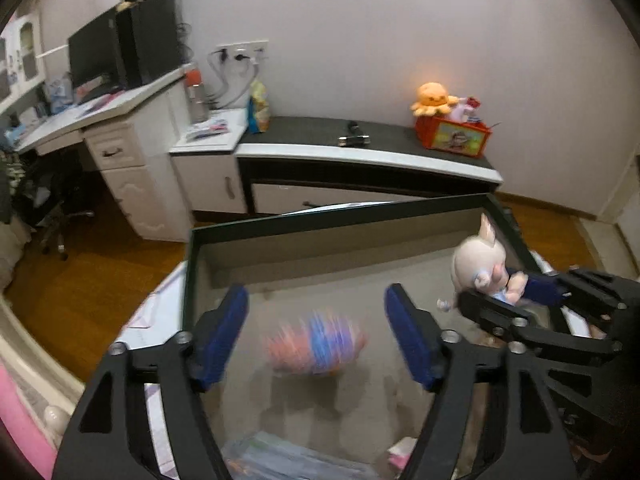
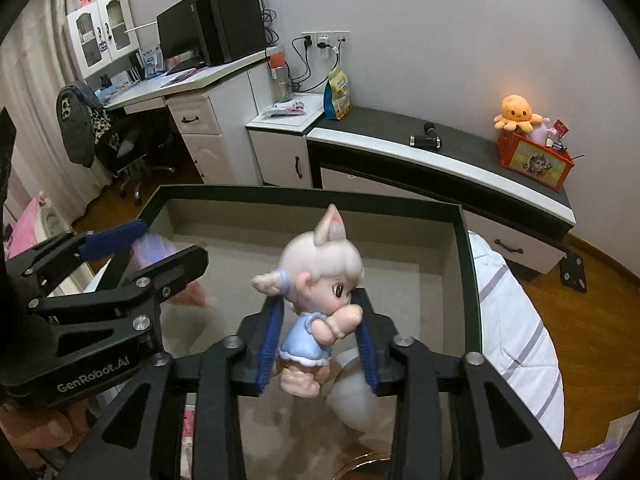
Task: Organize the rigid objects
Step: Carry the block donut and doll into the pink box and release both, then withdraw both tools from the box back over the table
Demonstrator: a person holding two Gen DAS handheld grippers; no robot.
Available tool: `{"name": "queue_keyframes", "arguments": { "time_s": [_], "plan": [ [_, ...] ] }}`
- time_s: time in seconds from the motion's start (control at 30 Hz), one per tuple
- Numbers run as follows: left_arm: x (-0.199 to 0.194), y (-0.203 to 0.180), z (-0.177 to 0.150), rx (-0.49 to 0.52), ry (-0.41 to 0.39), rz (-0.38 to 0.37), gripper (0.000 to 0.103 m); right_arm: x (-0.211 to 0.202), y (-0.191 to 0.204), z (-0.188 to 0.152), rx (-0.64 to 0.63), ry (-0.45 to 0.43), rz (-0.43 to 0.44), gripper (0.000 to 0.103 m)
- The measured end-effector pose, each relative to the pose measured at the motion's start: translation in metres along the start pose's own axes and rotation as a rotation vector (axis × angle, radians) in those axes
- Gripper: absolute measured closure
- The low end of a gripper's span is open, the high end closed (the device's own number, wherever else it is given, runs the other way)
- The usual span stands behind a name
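Observation:
A dark-rimmed cardboard box (image 1: pixel 320 220) lies open below both grippers; it also shows in the right wrist view (image 2: pixel 468 280). My left gripper (image 1: pixel 316 332) is open above it, and a blurred orange and blue toy (image 1: pixel 316 346) is in the air or on the box floor between its fingers. My right gripper (image 2: pixel 320 344) is shut on a doll figurine (image 2: pixel 316 296) with white hair, cat ears and a blue dress, held upright over the box. The doll (image 1: pixel 484 268) and right gripper (image 1: pixel 516 300) show at the right of the left wrist view. The left gripper (image 2: pixel 144 248) shows at the left of the right wrist view.
The box sits on a bed with white striped bedding (image 2: pixel 516 332). A flat plastic pack (image 1: pixel 288 456) lies in the box near me. Behind stand a low dark-topped cabinet (image 2: pixel 460 148), a red toy crate with an orange plush (image 2: pixel 532 156) and a white desk (image 2: pixel 192 80).

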State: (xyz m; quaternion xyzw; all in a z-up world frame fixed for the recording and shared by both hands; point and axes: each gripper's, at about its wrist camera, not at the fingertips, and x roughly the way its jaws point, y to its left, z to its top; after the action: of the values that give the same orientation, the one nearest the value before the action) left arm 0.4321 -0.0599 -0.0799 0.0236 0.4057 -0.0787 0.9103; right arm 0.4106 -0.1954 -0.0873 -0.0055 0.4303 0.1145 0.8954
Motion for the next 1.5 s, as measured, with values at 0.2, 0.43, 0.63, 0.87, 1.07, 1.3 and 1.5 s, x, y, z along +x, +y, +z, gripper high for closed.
{"name": "queue_keyframes", "arguments": {
  "time_s": [0.2, 0.43, 0.63, 0.87, 1.07, 1.3, 1.5],
  "plan": [
    [-0.029, 0.021, -0.009, -0.055, -0.073, 0.012, 0.001, -0.02, -0.013, -0.004, 0.065, -0.053, -0.004, 0.015],
    [-0.081, 0.03, -0.03, -0.064, -0.169, 0.014, 0.0, -0.059, -0.008, -0.016, 0.117, -0.139, -0.036, 0.0],
    [-0.132, 0.031, -0.056, -0.067, -0.229, 0.019, 0.0, -0.111, 0.012, -0.041, 0.122, -0.221, -0.022, 0.0],
    [-0.184, 0.021, -0.083, -0.062, -0.276, 0.031, 0.0, -0.161, 0.029, -0.07, 0.132, -0.304, -0.046, 0.0],
    [-0.224, 0.016, -0.11, -0.064, -0.326, 0.049, 0.0, -0.204, 0.041, -0.102, 0.133, -0.37, -0.089, 0.0],
    [-0.238, 0.019, -0.166, -0.079, -0.319, 0.058, 0.0, -0.228, 0.036, -0.162, 0.193, -0.372, -0.174, 0.0],
    [-0.234, 0.013, -0.199, -0.087, -0.256, 0.032, 0.0, -0.219, 0.044, -0.184, 0.179, -0.322, -0.188, 0.0]
  ]
}}
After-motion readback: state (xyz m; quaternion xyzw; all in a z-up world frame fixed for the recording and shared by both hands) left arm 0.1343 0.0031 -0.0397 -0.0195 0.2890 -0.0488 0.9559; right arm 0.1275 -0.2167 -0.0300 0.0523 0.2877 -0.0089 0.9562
